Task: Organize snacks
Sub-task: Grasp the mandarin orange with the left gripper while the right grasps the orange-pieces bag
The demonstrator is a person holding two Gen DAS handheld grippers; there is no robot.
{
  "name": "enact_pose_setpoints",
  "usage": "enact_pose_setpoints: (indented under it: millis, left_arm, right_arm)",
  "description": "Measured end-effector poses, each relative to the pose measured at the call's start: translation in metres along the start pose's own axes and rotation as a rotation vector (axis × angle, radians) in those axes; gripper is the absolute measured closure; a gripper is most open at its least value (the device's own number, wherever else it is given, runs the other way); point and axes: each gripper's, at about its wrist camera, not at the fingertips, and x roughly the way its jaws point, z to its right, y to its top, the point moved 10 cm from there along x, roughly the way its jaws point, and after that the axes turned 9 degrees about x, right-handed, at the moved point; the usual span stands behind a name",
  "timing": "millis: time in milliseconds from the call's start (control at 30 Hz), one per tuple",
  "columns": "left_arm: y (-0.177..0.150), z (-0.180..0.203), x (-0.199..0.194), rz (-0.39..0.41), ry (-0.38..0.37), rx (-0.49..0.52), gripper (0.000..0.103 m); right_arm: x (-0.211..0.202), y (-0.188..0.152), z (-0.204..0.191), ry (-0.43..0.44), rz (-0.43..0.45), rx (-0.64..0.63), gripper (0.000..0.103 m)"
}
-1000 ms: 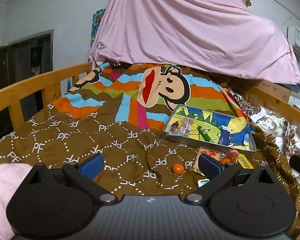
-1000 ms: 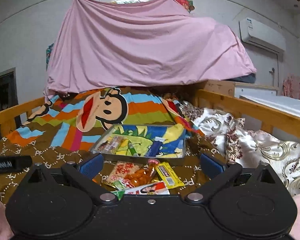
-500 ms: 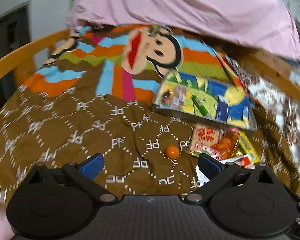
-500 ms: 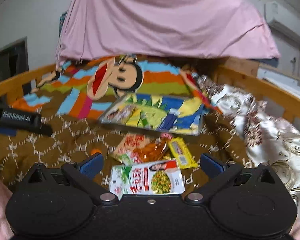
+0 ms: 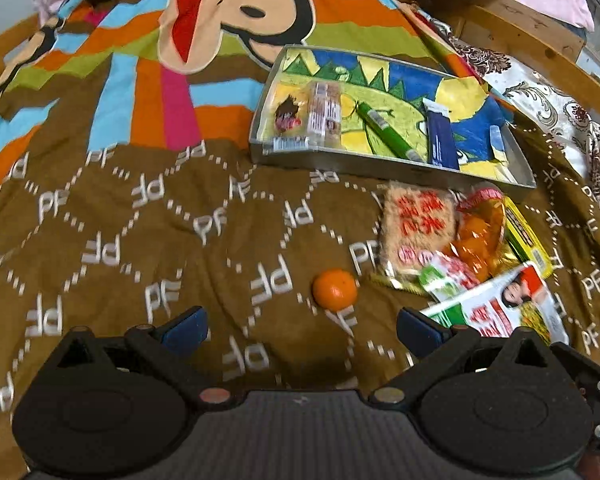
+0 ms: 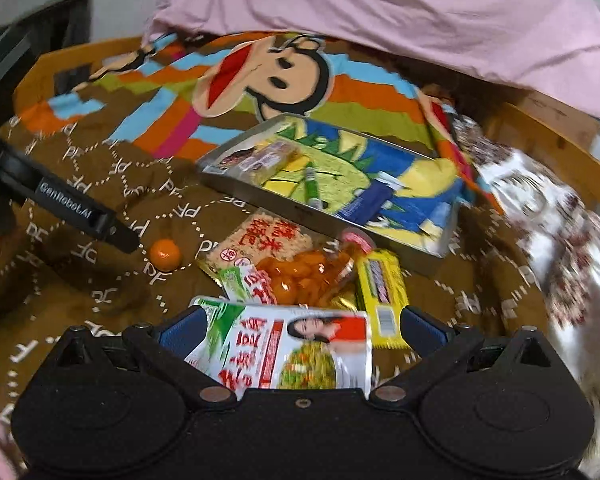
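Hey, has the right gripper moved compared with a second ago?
Yes. The right gripper has come forward and tipped down toward the snack pile: the tray sits higher in its view, and the white-and-green packet now lies between its open fingers.

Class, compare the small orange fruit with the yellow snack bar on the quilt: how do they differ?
The orange fruit is round and unwrapped; the yellow snack bar is long, flat and wrapped. The fruit lies alone, left of the pile; the bar lies at the pile's right edge, close to the tray. Both rest on the quilt, outside the tray.
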Motion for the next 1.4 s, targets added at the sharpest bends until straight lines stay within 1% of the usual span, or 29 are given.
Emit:
enact_pose_setpoints:
  millis: [67,133,233,267,333,433,467,533,567,633,700,733,900,933,967,1033,1100,1167,1200,1300,1400]
  left_arm:
    - [0.005,0.0,0.005,0.022,0.018,0.034,0.001]
    - [0.008,0.001,0.011,0.036,0.035,0.066,0.001]
    - [0.011,0.003,0.016,0.077,0.06,0.129,0.001]
    - [0.012,0.005,0.018,0.097,0.08,0.162,0.001]
    - [0.014,0.009,0.023,0.098,0.107,0.211,0.001]
    - [0.013,0.017,0.031,0.08,0.089,0.243,0.001]
    - [0.011,0.018,0.034,0.073,0.081,0.248,0.001]
    - [0.007,0.021,0.038,0.052,0.057,0.252,0.002]
    - [0.005,0.022,0.04,0.044,0.035,0.248,0.006]
    - [0.001,0.024,0.044,0.018,-0.009,0.224,0.012]
    - [0.0,0.025,0.047,0.012,-0.036,0.202,0.014]
    - [0.001,0.026,0.047,0.019,-0.038,0.203,0.016]
    - [0.004,0.026,0.053,0.025,-0.031,0.205,0.03]
    - [0.003,0.025,0.054,0.018,-0.028,0.202,0.037]
    - [0.002,0.025,0.055,0.01,-0.019,0.204,0.044]
    - [0.001,0.026,0.055,0.012,-0.016,0.217,0.048]
    - [0.001,0.028,0.054,0.017,-0.016,0.23,0.052]
    - [0.001,0.031,0.053,0.024,-0.017,0.245,0.059]
    - [0.001,0.032,0.052,0.029,-0.016,0.249,0.06]
    - [0.001,0.035,0.05,0.039,-0.009,0.265,0.065]
    - [0.0,0.035,0.048,0.047,0.001,0.268,0.066]
  right_arm:
    - [0.013,0.005,0.002,0.001,0.002,-0.008,0.001]
    - [0.024,0.012,0.006,0.009,-0.002,0.017,0.001]
    - [0.04,0.018,0.012,0.052,-0.023,0.104,0.001]
    - [0.045,0.02,0.014,0.079,-0.029,0.148,0.001]
    - [0.054,0.022,0.015,0.142,-0.043,0.232,0.001]
    - [0.069,0.021,0.009,0.238,-0.092,0.323,0.001]
    - [0.074,0.02,0.007,0.253,-0.11,0.342,0.001]
    - [0.083,0.017,0.007,0.239,-0.141,0.371,0.001]
    - [0.086,0.015,0.008,0.226,-0.152,0.379,0.001]
    - [0.091,0.015,0.009,0.208,-0.159,0.398,0.001]
    - [0.095,0.014,0.009,0.209,-0.157,0.402,0.001]
    - [0.098,0.015,0.008,0.212,-0.146,0.402,0.001]
    - [0.109,0.011,0.005,0.217,-0.123,0.422,0.001]
    - [0.109,0.01,0.005,0.219,-0.123,0.427,0.002]
    - [0.11,0.007,0.003,0.215,-0.125,0.421,0.005]
    - [0.11,0.004,0.001,0.196,-0.128,0.386,0.012]
    - [0.111,0.001,0.003,0.171,-0.126,0.376,0.026]
    - [0.111,0.0,0.007,0.161,-0.118,0.398,0.033]
    - [0.111,0.0,0.01,0.152,-0.114,0.416,0.039]
    - [0.11,0.001,0.013,0.147,-0.113,0.429,0.042]
    - [0.107,0.0,0.007,0.132,-0.103,0.37,0.043]
